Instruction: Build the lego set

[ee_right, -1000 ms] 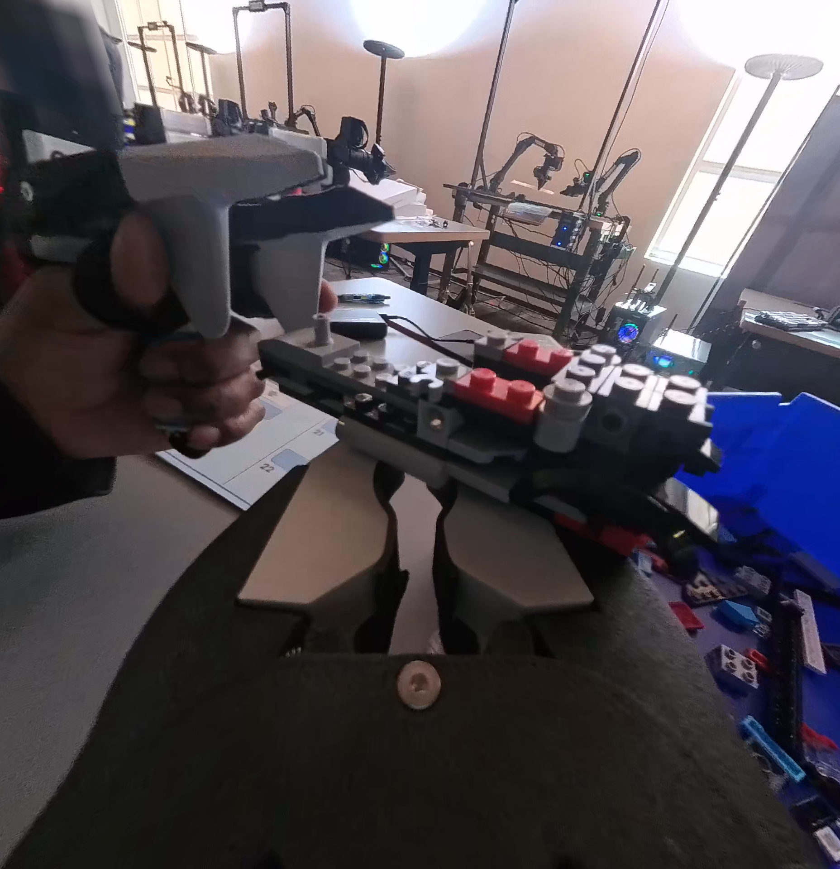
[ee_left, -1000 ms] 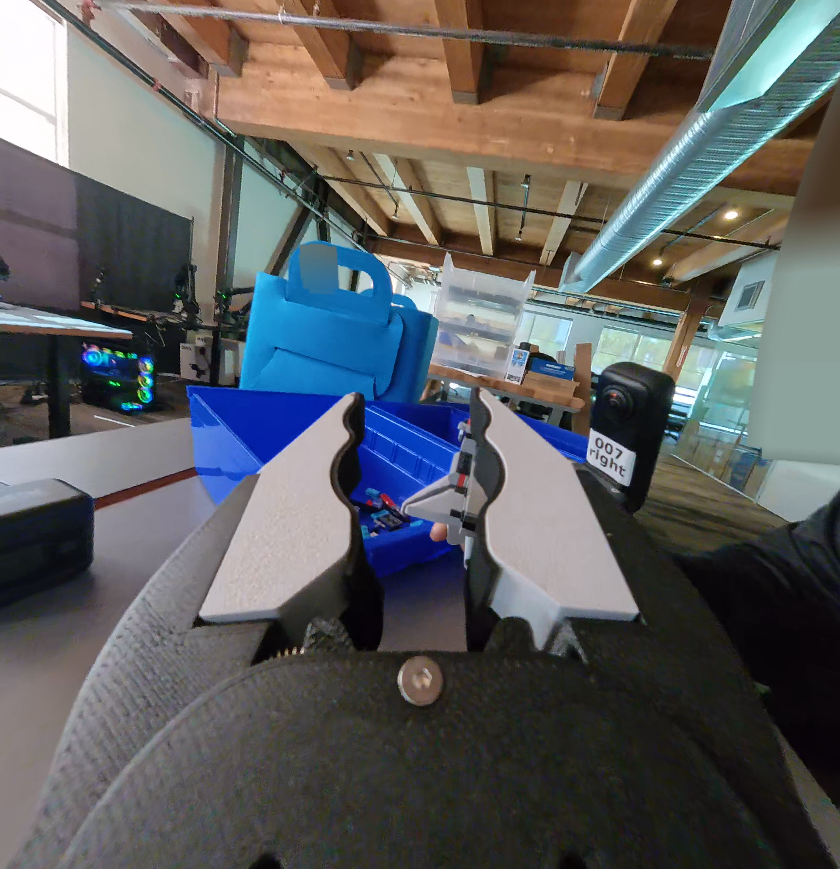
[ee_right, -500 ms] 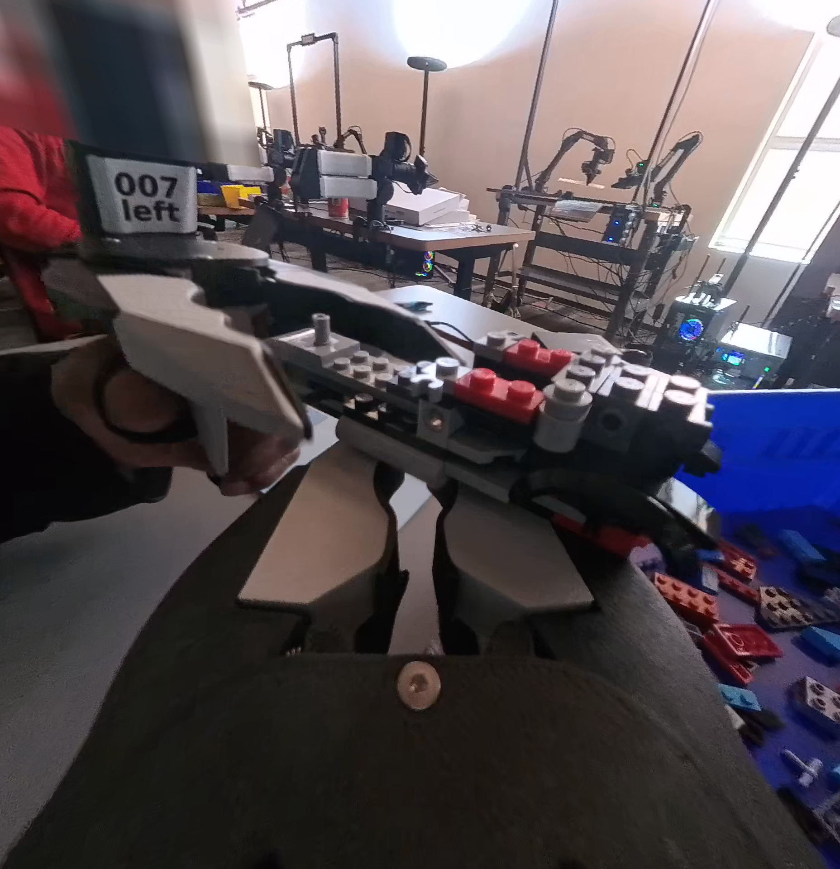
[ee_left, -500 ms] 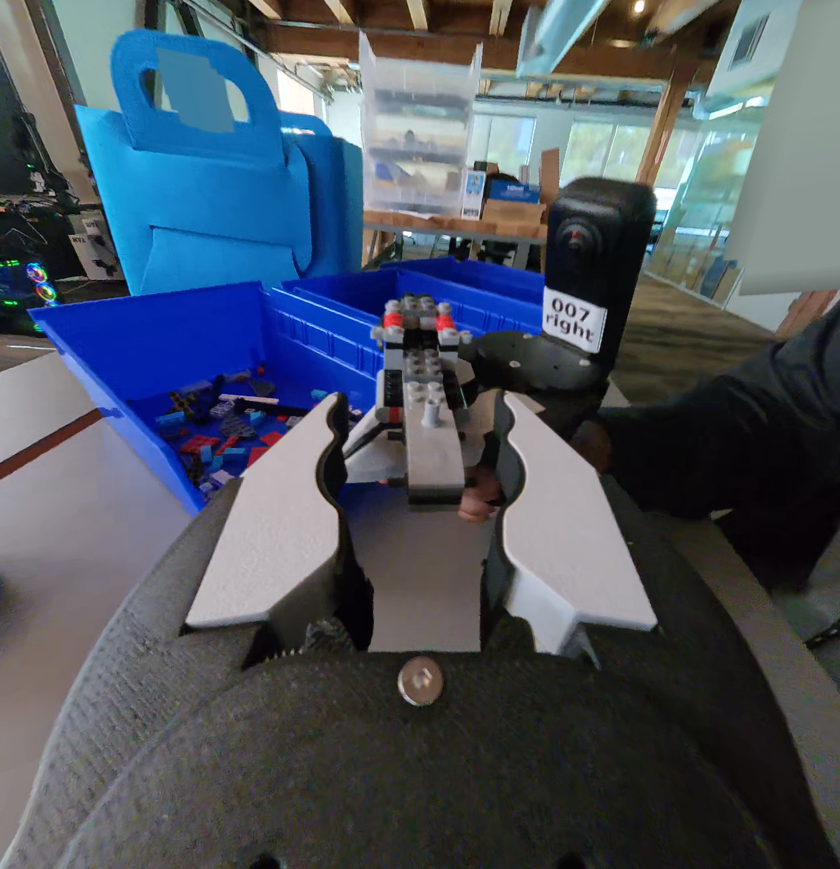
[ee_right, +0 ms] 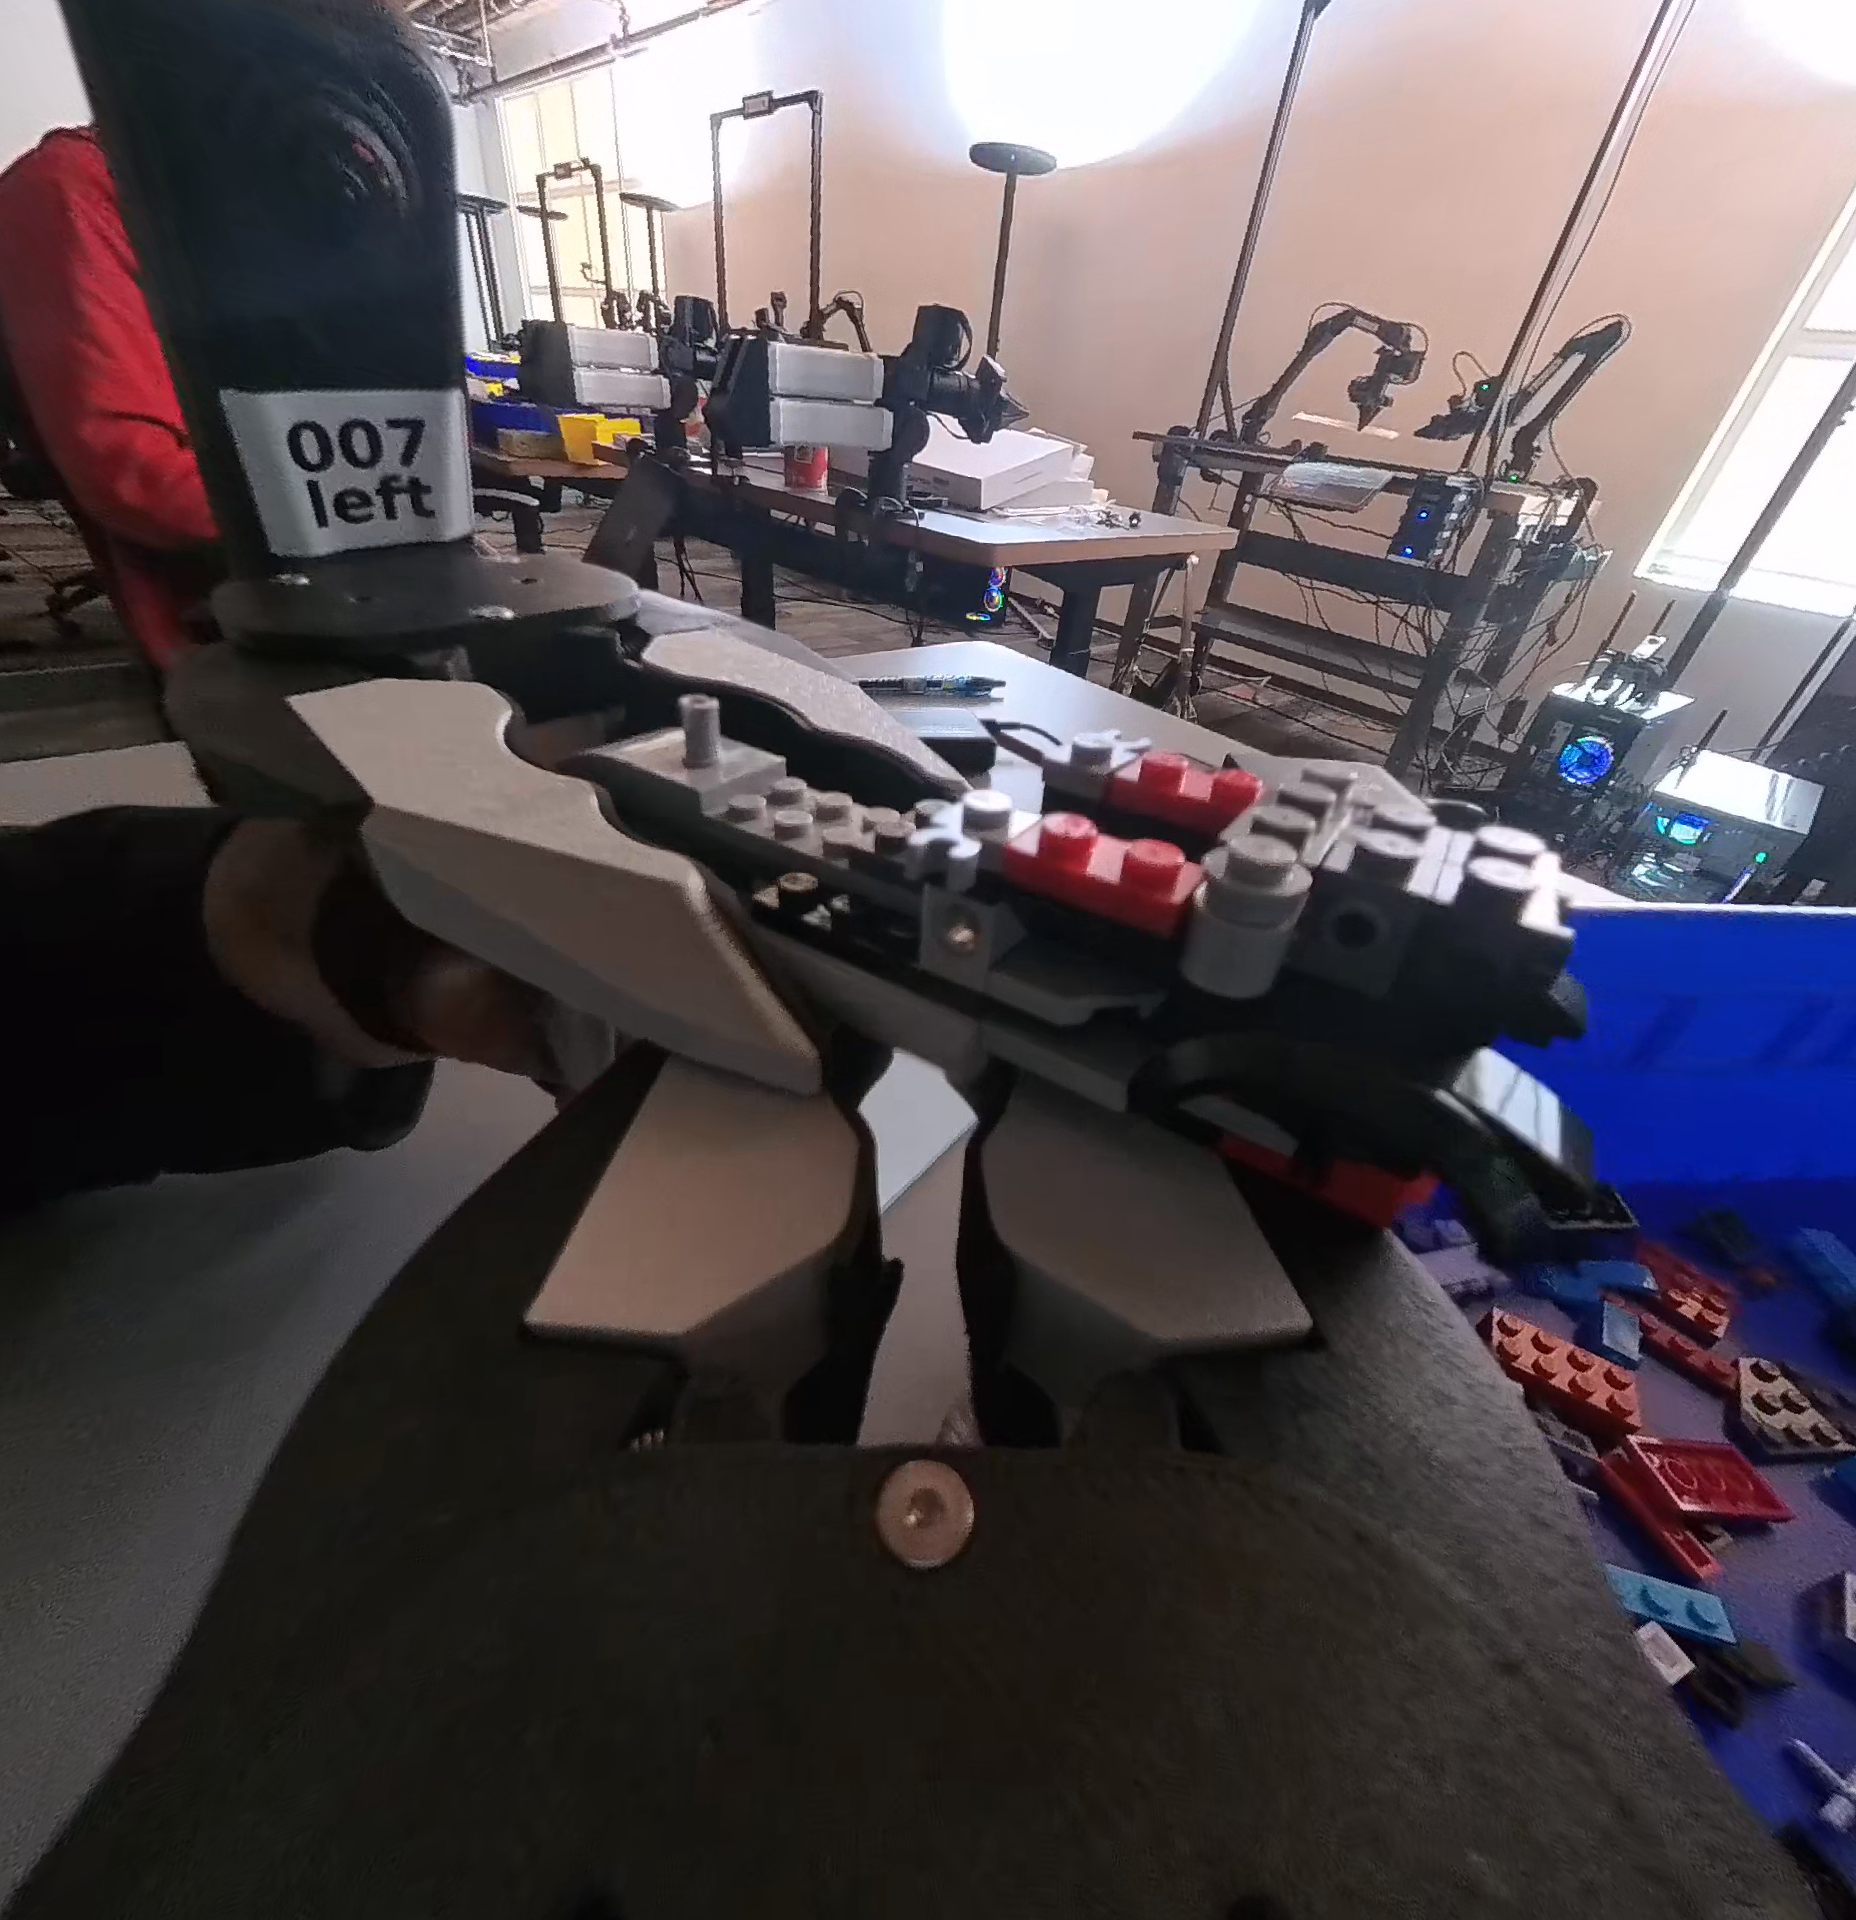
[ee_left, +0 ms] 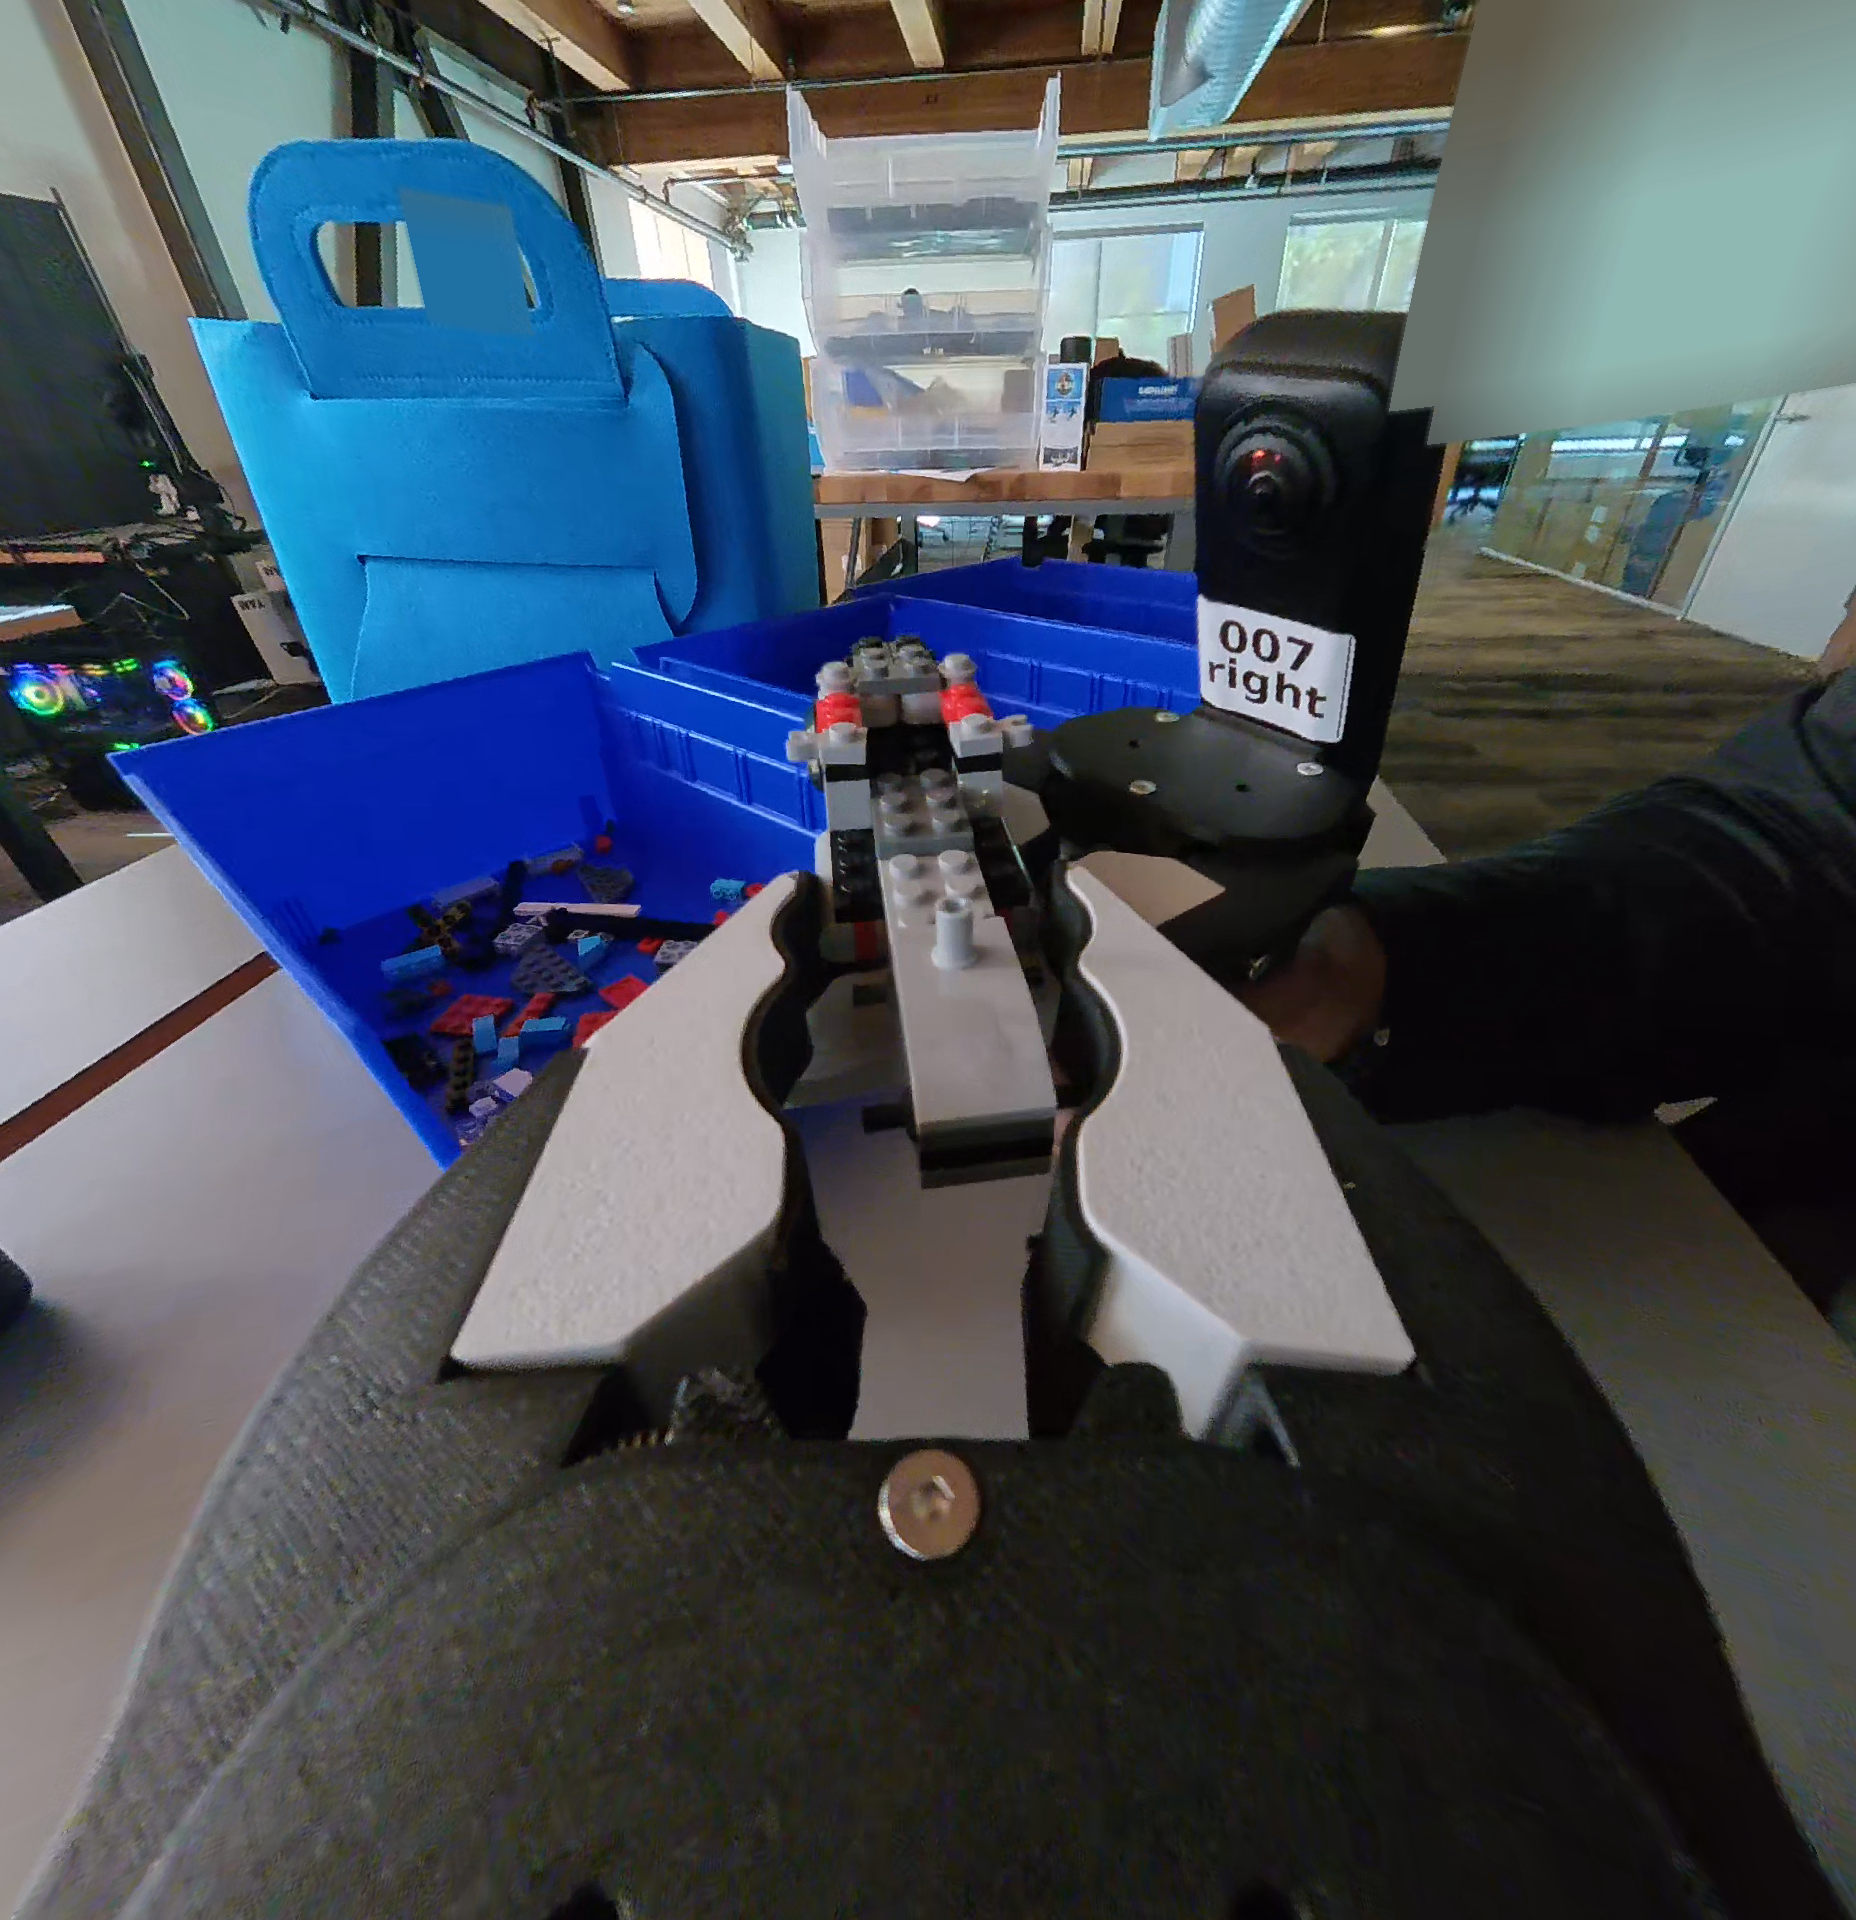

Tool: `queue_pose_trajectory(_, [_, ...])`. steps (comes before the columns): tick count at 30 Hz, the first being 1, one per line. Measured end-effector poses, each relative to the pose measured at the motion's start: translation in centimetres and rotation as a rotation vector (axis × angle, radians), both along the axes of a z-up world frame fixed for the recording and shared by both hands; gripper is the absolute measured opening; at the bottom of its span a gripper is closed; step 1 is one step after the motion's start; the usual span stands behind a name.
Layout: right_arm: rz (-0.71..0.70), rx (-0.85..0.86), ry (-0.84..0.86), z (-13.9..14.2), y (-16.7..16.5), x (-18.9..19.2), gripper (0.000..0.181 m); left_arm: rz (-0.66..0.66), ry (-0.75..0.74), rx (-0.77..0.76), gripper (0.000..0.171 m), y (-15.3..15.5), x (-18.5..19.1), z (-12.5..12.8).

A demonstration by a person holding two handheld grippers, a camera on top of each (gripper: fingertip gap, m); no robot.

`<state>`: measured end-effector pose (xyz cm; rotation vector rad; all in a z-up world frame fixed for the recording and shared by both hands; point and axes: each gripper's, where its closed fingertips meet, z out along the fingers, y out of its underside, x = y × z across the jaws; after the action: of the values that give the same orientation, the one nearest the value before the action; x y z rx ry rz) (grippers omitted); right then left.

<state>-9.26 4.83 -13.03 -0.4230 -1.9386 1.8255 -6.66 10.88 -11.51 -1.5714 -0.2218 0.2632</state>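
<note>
Our right gripper (ee_right: pixel 919 1132) has its jaws pinched on the underside of the lego model (ee_right: pixel 1090 894), which lies crosswise just above them; the left gripper (ee_left: pixel 929 1049) stands with jaws parted around the model's grey nose, a sliver of gap on each side — not yet clamped, we judge. It looks light and stiff, yet its joints may pop apart, so we would grip the long grey plate — not the red bricks (ee_right: pixel 1095 868). The blue bin (ee_left: pixel 384 821) of loose pieces sits left of the left jaws.
</note>
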Motion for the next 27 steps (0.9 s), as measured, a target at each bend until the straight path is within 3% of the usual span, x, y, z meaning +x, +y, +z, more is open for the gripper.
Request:
queue_pose_trajectory(1, [-0.001,-0.001,0.004,0.1,0.1,0.0,0.004,-0.002,-0.010,0.015,0.043,-0.1,0.0,0.1])
queue_pose_trajectory(10, [-0.056,0.036,0.080,0.9,1.6,-0.8,0.015,0.023,-0.134,0.198,0.043,-3.4,-1.9,2.2])
queue_pose_trajectory(16, [-0.114,-0.003,0.101,2.6,3.2,-1.4,0.022,0.174,0.014,0.125,0.043,-5.2,-2.9,3.0])
queue_pose_trajectory(22, [-0.091,-0.229,-0.110,4.1,5.1,-2.3,0.030,0.289,0.194,0.055,0.043,-5.1,-2.9,3.5])
queue_pose_trajectory(27, [0.094,-0.473,-0.481,4.1,4.5,-2.2,0.047,0.353,0.238,0.044,0.043,-4.7,-3.2,3.2])
